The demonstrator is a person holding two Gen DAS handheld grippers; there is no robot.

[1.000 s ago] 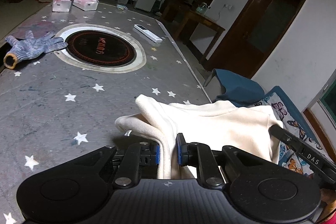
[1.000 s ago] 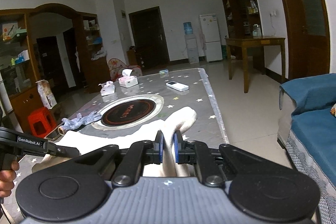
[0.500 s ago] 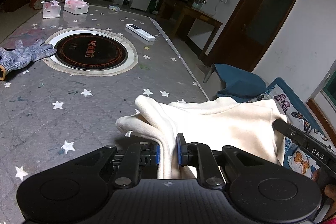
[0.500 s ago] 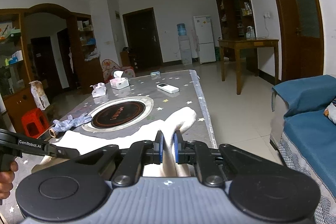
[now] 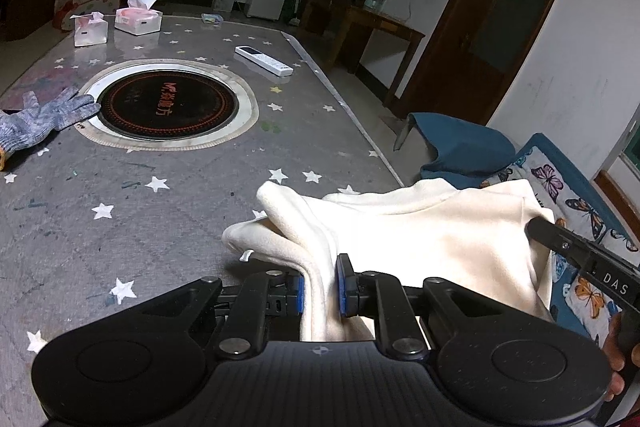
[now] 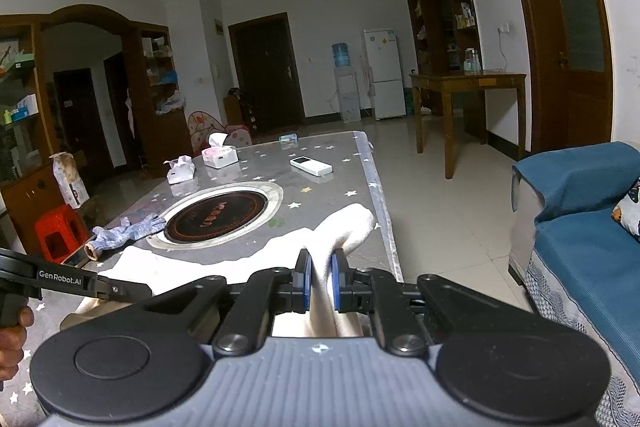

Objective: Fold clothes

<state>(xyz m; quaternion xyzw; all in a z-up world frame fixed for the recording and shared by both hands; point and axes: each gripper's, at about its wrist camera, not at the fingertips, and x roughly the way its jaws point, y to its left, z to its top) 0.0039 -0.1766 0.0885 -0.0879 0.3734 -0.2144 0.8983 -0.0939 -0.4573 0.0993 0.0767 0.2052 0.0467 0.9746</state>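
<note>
Both jaws are pinched tight on the cream fleece garment: left gripper and right gripper each clamp a bunched edge, cloth spanning the desk's near right corner. Keep tension even so the fold lands square.

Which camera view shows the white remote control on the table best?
The left wrist view shows the white remote control best: it is larger there, and its full length with faint button rows is visible on the starred table. The right wrist view shows the same remote smaller, foreshortened, with only a dark screen area discernible.
</note>
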